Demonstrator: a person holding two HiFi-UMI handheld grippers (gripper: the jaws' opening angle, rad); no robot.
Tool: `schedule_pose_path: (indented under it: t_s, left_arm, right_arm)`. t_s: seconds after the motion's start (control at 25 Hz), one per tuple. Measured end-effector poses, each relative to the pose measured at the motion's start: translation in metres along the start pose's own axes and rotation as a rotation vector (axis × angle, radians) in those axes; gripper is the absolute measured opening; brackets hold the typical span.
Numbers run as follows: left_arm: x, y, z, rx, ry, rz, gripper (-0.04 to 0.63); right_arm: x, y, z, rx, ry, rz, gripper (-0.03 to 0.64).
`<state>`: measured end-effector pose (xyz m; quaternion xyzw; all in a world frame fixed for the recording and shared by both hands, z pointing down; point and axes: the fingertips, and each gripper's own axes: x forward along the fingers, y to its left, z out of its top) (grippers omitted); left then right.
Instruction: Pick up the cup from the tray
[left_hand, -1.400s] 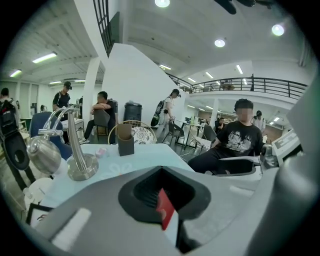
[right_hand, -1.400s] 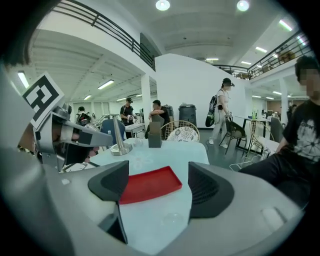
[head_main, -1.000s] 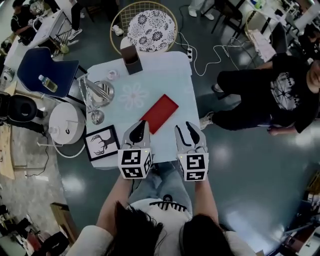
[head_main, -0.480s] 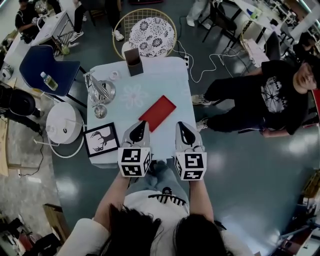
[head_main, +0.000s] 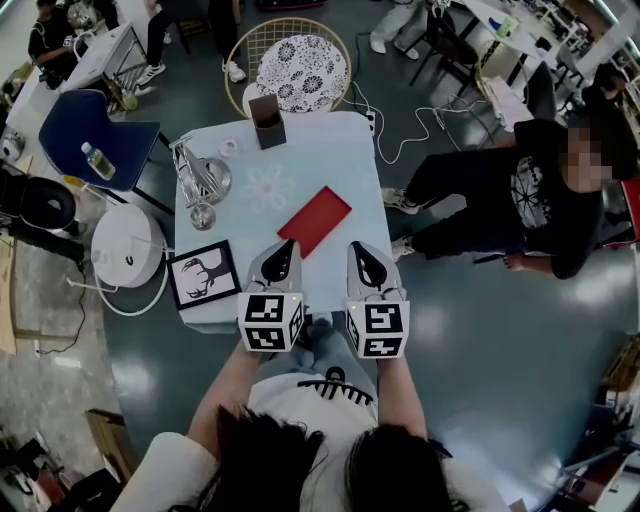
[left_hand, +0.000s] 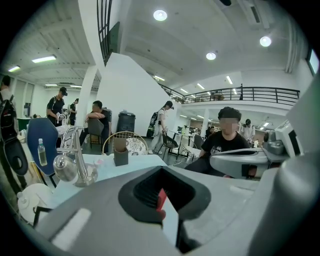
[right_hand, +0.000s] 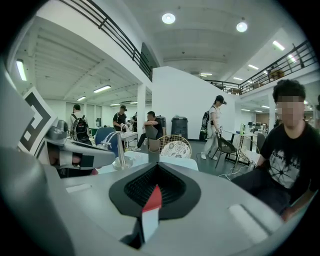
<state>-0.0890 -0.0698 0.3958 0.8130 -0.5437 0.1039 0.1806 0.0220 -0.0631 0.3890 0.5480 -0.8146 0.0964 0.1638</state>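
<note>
On the pale blue table (head_main: 345, 160) a flat red tray (head_main: 315, 220) lies bare at the middle. At the table's left a metal cup rack (head_main: 195, 170) stands on a round silvery dish, and a clear glass cup (head_main: 203, 215) sits at its near side; the same cup (left_hand: 65, 167) appears in the left gripper view. My left gripper (head_main: 284, 246) and right gripper (head_main: 357, 249) hover side by side over the table's near edge, just short of the red tray. Both are shut and hold nothing. A sliver of red shows through each pair of jaws.
A dark brown box (head_main: 266, 118) stands at the table's far edge and a framed deer picture (head_main: 203, 278) lies at the near left corner. A person in black (head_main: 520, 200) stands right of the table. A wicker chair (head_main: 300, 60), blue chair (head_main: 95, 135) and white stool (head_main: 128, 247) surround it.
The right gripper's jaws, apart a second ago, have come together. Both grippers stay over the near edge; the view has shifted slightly and the person at the right has moved a little.
</note>
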Motion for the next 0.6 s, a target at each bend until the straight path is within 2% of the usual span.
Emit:
schedule_pose_path:
  t_s: [0.6]
  left_arm:
    - [-0.004,-0.0097,-0.0023,0.007,0.0,-0.003,0.001]
  right_arm:
    - [-0.0087,0.0001,-0.0034,0.028,0.001,0.01,0.023]
